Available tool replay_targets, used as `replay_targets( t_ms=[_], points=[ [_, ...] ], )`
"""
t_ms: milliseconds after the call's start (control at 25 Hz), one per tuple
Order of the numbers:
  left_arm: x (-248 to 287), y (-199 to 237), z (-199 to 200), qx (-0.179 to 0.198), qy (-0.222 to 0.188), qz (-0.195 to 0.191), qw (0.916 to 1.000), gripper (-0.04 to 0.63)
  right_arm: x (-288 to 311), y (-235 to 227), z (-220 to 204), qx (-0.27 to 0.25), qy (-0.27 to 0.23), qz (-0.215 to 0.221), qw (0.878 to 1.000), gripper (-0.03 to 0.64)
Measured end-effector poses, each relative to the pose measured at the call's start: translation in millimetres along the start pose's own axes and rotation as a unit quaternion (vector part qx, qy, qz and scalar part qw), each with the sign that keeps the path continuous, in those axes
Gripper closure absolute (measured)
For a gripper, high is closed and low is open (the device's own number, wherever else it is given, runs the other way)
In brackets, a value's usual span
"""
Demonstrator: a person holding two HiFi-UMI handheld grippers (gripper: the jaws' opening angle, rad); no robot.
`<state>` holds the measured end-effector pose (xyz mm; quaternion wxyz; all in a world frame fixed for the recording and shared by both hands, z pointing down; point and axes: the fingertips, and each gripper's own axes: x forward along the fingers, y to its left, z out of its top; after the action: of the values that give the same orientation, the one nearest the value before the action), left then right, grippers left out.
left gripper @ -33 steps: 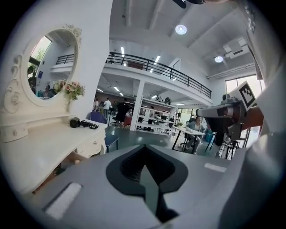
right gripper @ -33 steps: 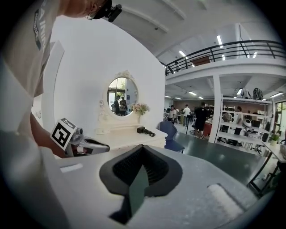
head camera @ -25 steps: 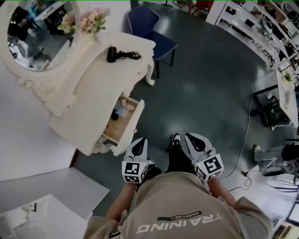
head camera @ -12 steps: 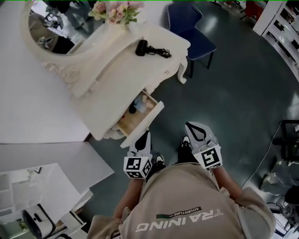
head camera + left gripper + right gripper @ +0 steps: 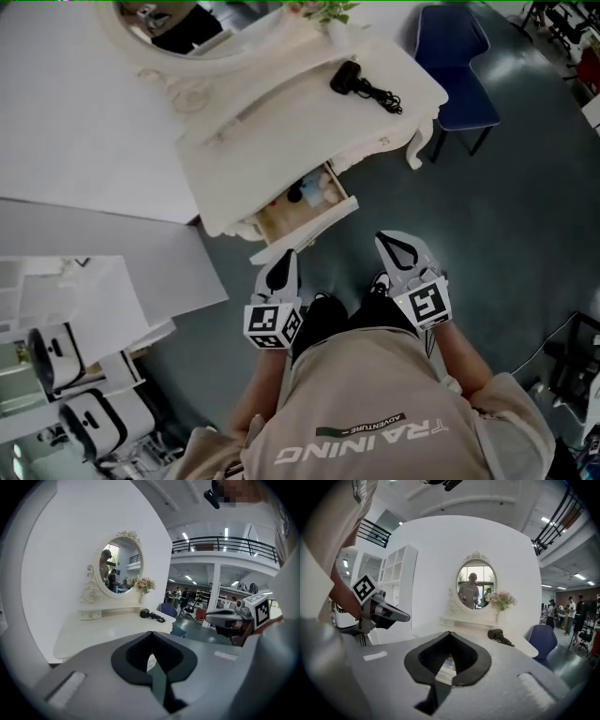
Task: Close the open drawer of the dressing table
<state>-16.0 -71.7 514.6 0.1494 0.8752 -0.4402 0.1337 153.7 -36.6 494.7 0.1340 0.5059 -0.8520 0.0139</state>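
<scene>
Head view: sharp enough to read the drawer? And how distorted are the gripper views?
Head view: dim, edges bent by the wide lens, yet the open drawer of the dressing table reads sharp. Left gripper view: round fisheye, black corners, railing bowed. Right gripper view: same fisheye; mirror clear.

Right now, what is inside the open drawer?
The drawer holds a small dark round thing and some pale bottles or jars on its wooden bottom. Its back part is covered by the tabletop, so more may hide there.
</scene>
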Motion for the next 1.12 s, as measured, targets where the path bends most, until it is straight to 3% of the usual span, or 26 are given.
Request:
replay_targets(
  t_ms=[160,400,600,760,1120],
  points=[
    [-15,18,-1,-0.007,-0.006,0.045,0.999,0.58,20,5,-3,0.016,-0.008,0.035,0.999,0.615],
    [-36,51,-28,-0.051,0.01,0.094,0.9942,0.579,54,22,10,0.003,-0.021,0.091,0.996,0.615],
    [-37,76,-49,-0.079,0.024,0.104,0.9911,0.58,85,30,21,-0.006,-0.012,0.102,0.995,0.615],
    [-25,98,-46,-0.101,0.006,0.11,0.9888,0.578,108,32,36,0.0,-0.006,0.112,0.994,0.614],
    [2,144,-33,-0.074,-0.005,0.107,0.9915,0.58,165,32,69,0.014,-0.02,0.12,0.992,0.614]
  ],
)
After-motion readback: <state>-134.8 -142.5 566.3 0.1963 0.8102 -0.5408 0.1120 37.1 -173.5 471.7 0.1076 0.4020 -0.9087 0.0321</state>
